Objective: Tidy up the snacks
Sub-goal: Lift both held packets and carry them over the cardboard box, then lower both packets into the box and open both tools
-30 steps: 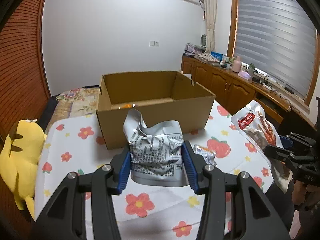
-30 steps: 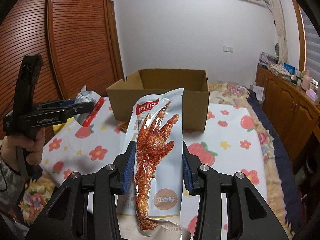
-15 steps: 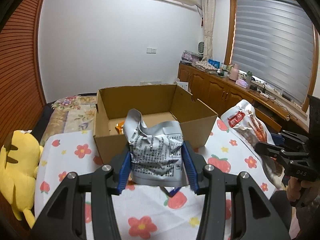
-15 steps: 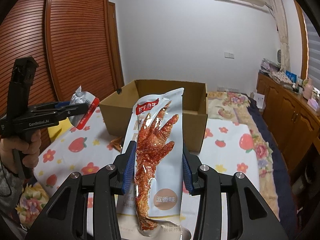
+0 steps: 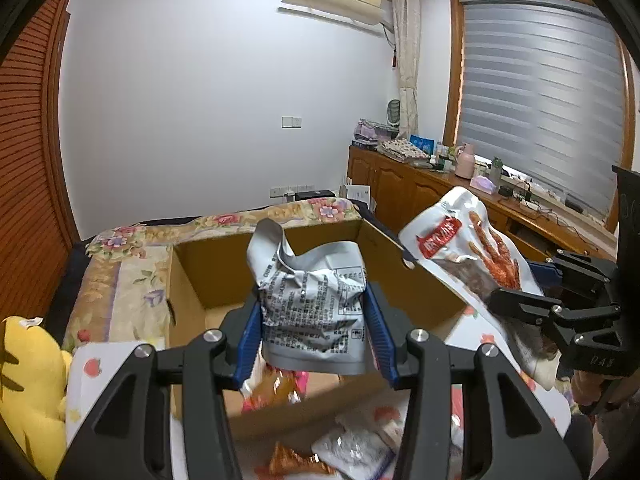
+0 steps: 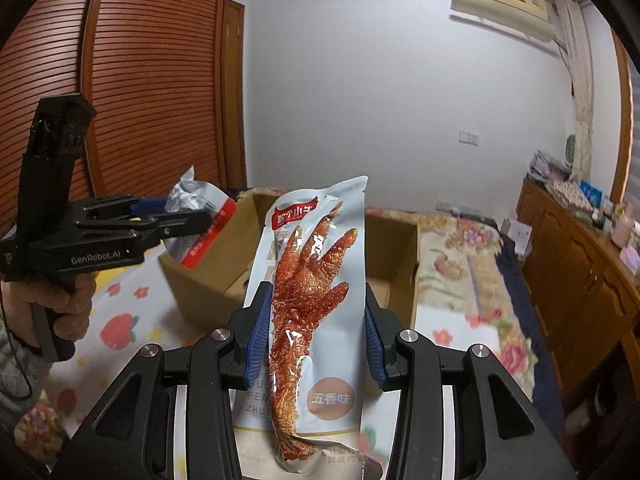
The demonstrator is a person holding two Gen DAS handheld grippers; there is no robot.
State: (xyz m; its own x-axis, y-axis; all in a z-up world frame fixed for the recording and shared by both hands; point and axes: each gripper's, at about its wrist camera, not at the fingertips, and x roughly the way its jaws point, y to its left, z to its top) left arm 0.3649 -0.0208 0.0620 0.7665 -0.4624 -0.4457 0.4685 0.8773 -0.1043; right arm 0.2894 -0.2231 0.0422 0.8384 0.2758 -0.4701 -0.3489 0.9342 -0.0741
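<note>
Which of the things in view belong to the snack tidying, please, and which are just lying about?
Job:
- crumpled silver packet in left tool
- chicken-foot packet in right tool
- cardboard box
- loose packets

Lying about:
- yellow plush toy
- pink flask

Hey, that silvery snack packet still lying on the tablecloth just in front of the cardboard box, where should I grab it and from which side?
Probably by a free edge. The silver packet lies flat on the tablecloth in front of the cardboard box, with an orange snack close on its left. Come from above, toward its right side, and pinch the thin rim. The view is blurred, so its exact outline is unclear.
</note>
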